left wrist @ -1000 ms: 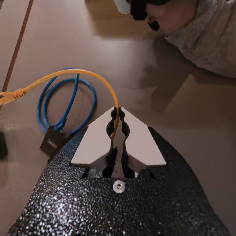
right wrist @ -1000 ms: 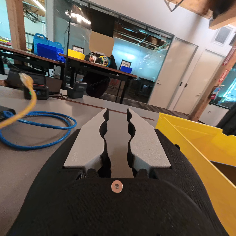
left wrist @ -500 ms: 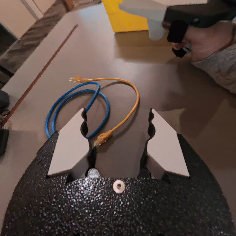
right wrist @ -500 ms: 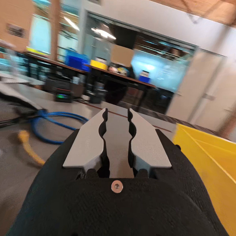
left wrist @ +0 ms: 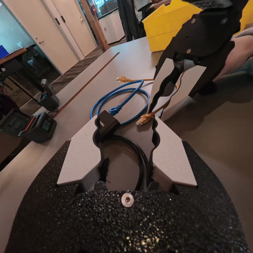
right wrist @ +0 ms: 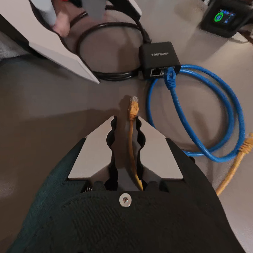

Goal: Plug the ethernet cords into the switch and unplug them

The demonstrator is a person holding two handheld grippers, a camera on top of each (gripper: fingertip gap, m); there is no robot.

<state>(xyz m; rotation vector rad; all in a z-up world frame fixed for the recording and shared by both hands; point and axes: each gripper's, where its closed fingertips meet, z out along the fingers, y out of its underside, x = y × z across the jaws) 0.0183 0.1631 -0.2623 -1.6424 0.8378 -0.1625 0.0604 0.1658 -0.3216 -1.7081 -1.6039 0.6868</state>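
Observation:
The black switch (right wrist: 158, 58) lies on the grey table with the blue cord's plug (right wrist: 169, 76) in its right port; the left port (right wrist: 155, 72) is empty. My right gripper (right wrist: 126, 118) is open and points down, with the orange cord (right wrist: 131, 143) lying loose between its fingers, against the right one. The orange plug (right wrist: 134, 106) sticks out past the tips, short of the switch. My left gripper (left wrist: 124, 120) is open and empty. The switch (left wrist: 108, 123) sits at its left fingertip and the orange plug (left wrist: 143, 119) by its right fingertip. The right gripper (left wrist: 156, 115) stands just beyond.
A black power cable (right wrist: 109, 76) loops from the switch's back. The blue cord (left wrist: 120, 94) is coiled beyond the switch, with the orange cord's far plug (left wrist: 121, 79) behind it. A black power unit with a lit screen (left wrist: 45, 127) stands left, and a yellow bin (left wrist: 164, 27) stands at the back right. The switch (left wrist: 108, 123) is about 5 cm from my left fingertips. It turns up in the right wrist view (right wrist: 151, 57) as well. From the left gripper's tips to the left port (right wrist: 155, 72) is close to 6 cm.
My left gripper let go of the orange cord, opened, and came down low behind the switch. My right gripper swung down from facing the room to straddle the orange cord behind its plug.

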